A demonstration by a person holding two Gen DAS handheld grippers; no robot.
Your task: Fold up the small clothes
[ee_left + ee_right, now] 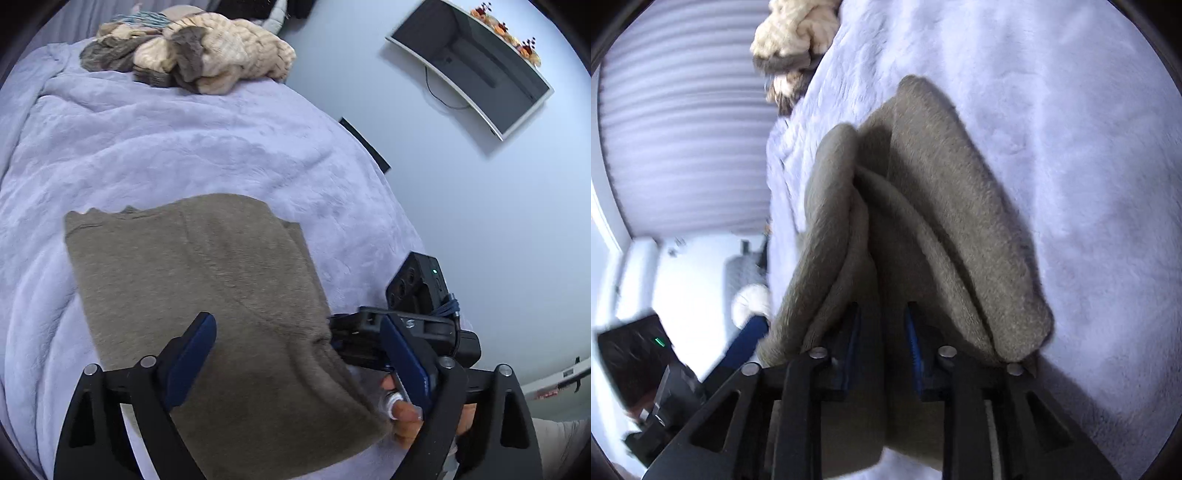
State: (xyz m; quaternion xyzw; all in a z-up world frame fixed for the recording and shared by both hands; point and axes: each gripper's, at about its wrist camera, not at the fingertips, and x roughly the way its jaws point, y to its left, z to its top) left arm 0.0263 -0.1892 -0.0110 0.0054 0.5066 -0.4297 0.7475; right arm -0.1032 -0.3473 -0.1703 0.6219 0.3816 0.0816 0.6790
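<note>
A taupe fleece garment (207, 280) lies folded on the lavender blanket (184, 147). My left gripper (299, 338) hovers over its near half, open wide, and the pads touch nothing. At the garment's right edge, my right gripper (343, 338) reaches in from the side. In the right wrist view the right gripper (882, 328) stands partly open. Layers of the garment (923, 177) bunch up around and between its fingers, and the blue pads stand clear of the cloth. One blue finger (748, 338) of the left gripper shows blurred at lower left.
A heap of cream and grey knitted clothes (192, 51) sits at the blanket's far end, also in the right wrist view (794, 33). A dark screen (472, 62) hangs on the white wall. The bed edge drops off to the right. A person's hand (406, 413) holds the right gripper.
</note>
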